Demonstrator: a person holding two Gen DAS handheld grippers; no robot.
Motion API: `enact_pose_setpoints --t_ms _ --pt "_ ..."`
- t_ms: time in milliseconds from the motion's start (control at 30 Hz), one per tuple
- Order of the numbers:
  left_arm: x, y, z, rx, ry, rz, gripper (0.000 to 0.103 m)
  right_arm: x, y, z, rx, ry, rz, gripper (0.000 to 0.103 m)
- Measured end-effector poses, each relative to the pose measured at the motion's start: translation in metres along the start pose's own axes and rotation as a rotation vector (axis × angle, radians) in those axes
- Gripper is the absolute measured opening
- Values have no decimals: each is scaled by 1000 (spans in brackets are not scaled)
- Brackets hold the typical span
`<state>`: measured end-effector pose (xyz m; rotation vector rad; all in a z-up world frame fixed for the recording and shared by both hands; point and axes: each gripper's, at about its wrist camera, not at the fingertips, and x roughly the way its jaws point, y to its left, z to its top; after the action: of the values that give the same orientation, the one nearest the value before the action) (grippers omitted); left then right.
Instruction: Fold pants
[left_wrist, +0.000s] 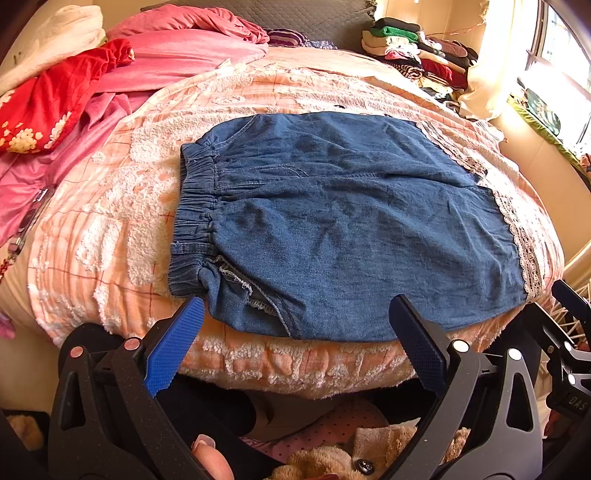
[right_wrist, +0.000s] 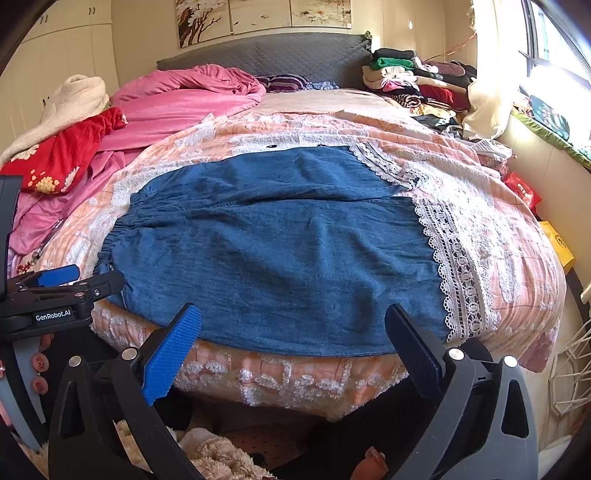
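Both jaws open, empty; denim pants (left_wrist: 332, 221) flat on quilt (left_wrist: 110, 221); clothes pile (right_wrist: 417, 81) behind.

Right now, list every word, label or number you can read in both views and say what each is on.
"GenRobot.AI": white lettering on the black body of the left gripper, seen from the right wrist view.
"DAS": partial lettering on the black body of the right gripper, at the left wrist view's right edge; the rest is cut off.
Red packet and yellow packet beside the bed: print too small to read.
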<state>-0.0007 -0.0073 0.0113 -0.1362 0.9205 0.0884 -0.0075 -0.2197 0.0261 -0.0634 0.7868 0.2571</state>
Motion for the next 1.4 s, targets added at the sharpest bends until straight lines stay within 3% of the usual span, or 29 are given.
enact_pose_setpoints --t_ms 900,1200,1300,1400 --pt "8 10 6 -14 -6 -7 94 11 7 10 -15 3 24 99" --pt "23 36 31 -41 -6 26 94 40 15 55 -87 24 129 99" --pt "30 57 49 -72 -10 34 94 58 15 81 -63 44 221 99" --pt "41 84 71 -112 -16 65 94 75 21 105 -100 33 240 99"
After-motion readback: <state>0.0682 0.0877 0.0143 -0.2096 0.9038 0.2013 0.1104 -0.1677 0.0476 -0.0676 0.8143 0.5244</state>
